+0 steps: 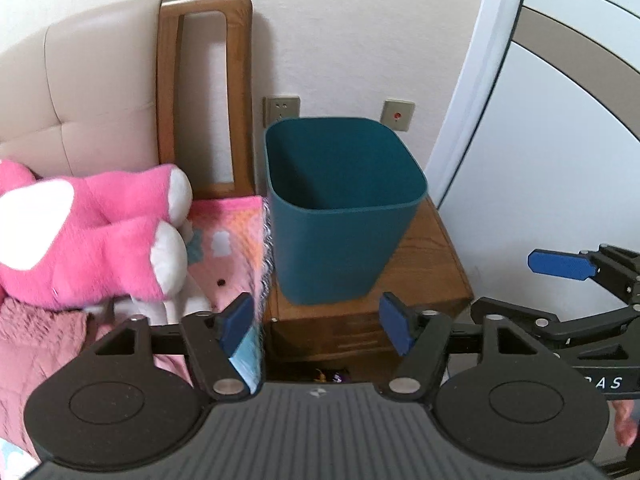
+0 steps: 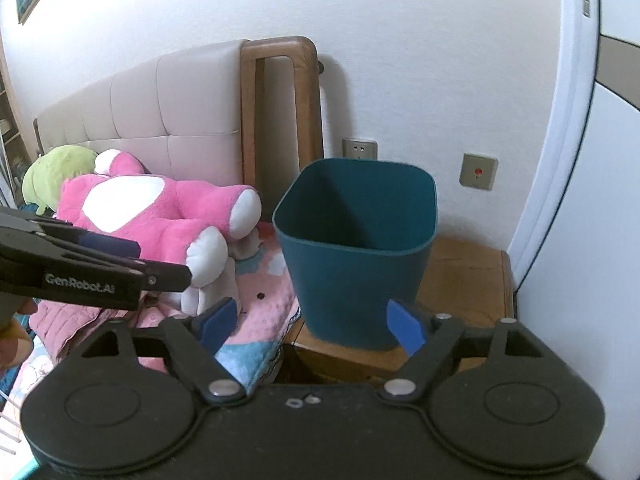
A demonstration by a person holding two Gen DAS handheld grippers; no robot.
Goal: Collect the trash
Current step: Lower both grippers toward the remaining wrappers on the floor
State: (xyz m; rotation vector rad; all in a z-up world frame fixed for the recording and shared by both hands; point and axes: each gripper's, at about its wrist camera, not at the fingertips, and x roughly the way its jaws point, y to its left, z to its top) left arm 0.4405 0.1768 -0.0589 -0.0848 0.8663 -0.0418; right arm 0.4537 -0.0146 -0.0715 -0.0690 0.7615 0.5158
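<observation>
Both grippers' fingers (image 1: pixel 236 322) spread, empty | teal bin (image 1: pixel 340 208) ahead, apart

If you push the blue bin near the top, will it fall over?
Probably yes. The teal bin is tall and gets narrower toward its base, so a high push would likely tip it. It looks like thin plastic with nothing visible inside, so it is probably light and may slide on the smooth wooden nightstand. Pushing low should be steadier.
</observation>
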